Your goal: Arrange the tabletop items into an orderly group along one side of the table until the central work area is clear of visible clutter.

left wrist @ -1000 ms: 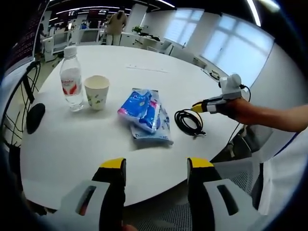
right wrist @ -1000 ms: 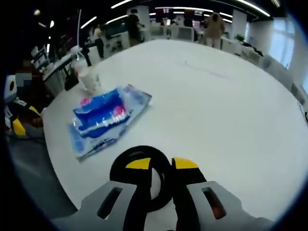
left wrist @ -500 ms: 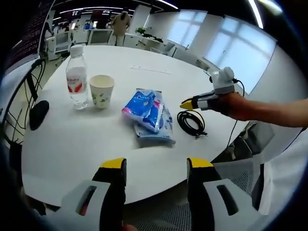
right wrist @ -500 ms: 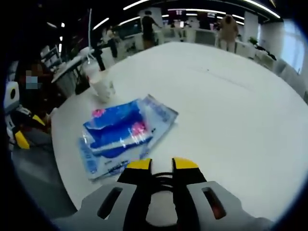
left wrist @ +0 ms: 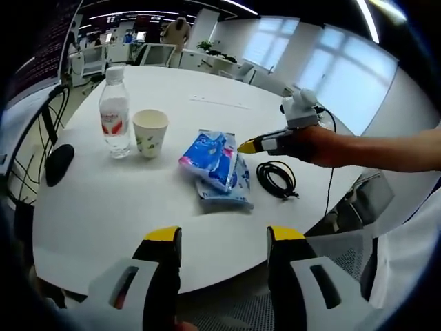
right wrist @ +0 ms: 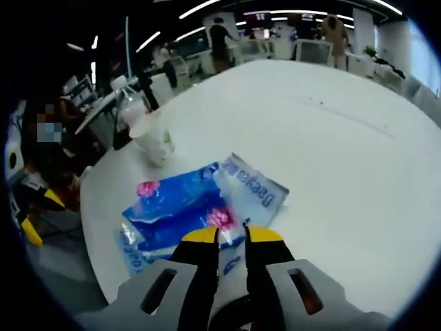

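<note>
Office — round white table (left wrist: 103, 207) | left tool (left wrist: 224, 238) spread | right tool (right wrist: 231, 236) narrowed — nothing gripped

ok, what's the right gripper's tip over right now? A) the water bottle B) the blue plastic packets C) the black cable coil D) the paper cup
B: in the left gripper view the right gripper has its yellow tips at the edge of the blue packets, with the black cable lying apart beside them; the paper cup and water bottle stand well off to the other side.
</note>
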